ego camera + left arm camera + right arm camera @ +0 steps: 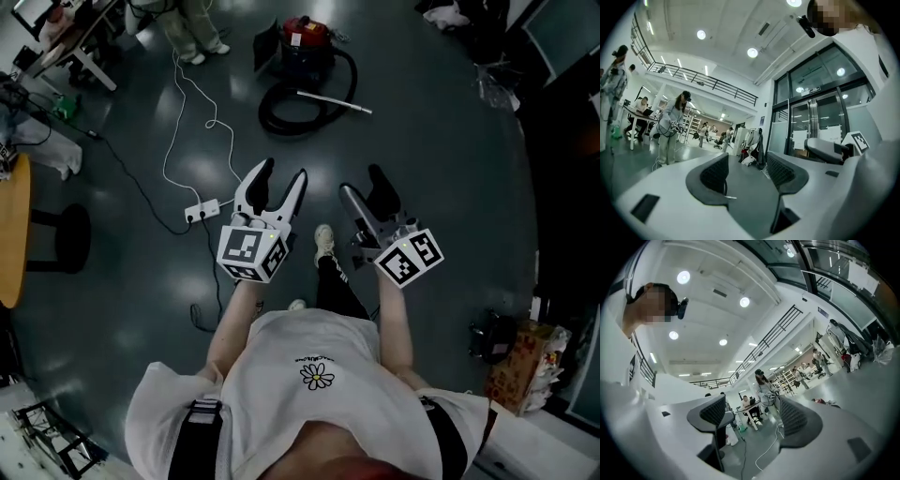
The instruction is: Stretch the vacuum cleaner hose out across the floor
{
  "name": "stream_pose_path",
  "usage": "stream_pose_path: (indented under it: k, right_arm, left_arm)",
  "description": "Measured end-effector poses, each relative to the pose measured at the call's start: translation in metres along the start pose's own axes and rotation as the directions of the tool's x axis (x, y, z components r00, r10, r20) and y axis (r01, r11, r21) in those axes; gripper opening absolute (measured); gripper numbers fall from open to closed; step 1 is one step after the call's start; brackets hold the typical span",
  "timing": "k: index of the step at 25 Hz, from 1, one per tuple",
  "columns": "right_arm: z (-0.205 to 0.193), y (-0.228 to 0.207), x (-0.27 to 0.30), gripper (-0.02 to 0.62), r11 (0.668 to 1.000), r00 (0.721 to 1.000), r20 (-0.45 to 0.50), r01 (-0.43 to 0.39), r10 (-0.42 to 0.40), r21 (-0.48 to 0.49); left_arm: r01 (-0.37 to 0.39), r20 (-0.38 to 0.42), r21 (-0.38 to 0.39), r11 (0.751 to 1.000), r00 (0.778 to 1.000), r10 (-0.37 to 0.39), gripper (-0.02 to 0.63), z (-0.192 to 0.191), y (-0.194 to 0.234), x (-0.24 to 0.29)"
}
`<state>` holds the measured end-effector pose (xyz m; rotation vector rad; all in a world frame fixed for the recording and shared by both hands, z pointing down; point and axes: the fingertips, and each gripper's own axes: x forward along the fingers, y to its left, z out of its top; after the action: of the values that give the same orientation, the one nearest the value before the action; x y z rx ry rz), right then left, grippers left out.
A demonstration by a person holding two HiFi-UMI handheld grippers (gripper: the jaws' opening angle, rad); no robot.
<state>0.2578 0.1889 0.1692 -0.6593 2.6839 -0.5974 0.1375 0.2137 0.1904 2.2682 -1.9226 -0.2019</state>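
Beside the red vacuum cleaner (305, 45), on the side nearer the person, the black hose (286, 127) lies coiled in a loop on the dark floor. A metal wand (336, 101) rests across the coil. Both grippers hang well apart from the vacuum cleaner, close to the person's chest, and point towards it. The left gripper (283, 172) (746, 161) has its jaws partly apart, with only bare floor showing between them. The right gripper (364, 184) (752, 404) has its jaws spread wide and grips nothing either. Neither one touches the hose. Left of the vacuum cleaner a white cable (178, 112) snakes down to a power strip (202, 212), which lies just left of the left gripper. Another person's legs (197, 33) stand to the left of the vacuum cleaner.
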Motion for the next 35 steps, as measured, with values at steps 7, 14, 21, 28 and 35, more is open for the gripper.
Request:
stream_pose_path:
  k: [7,14,21,28,35]
  right_arm:
    - [0.033,-0.131,0.090,0.370,1.000,0.995,-0.097,0.005,-0.004,0.007]
    - [0.048,-0.213,0.150,0.250,0.986,0.971,-0.216,0.068,-0.101,-0.154]
    - [0.047,-0.269,0.239,0.015,0.982,0.974,-0.184,0.100,-0.129,-0.162]
    - [0.068,-0.316,0.392,0.017,1.000,0.993,-0.117,0.003,-0.004,-0.010]
    - [0.079,-0.364,0.508,0.024,0.996,0.993,-0.109,-0.040,0.049,0.081]
  left_arm:
    - [-0.065,-0.014,0.005,0.998,0.998,0.065,0.239,0.021,0.052,0.157]
    - [-0.090,-0.038,0.032,0.995,0.995,0.091,0.239,0.026,0.081,0.238]
    - [-0.098,-0.017,0.028,0.995,0.995,0.099,0.239,0.030,0.154,0.311]
    - [-0.074,0.006,0.016,0.997,0.997,0.074,0.239,0.059,0.275,0.414]
    - [-0.001,0.022,0.018,1.000,1.000,0.001,0.239,0.081,0.362,0.499]
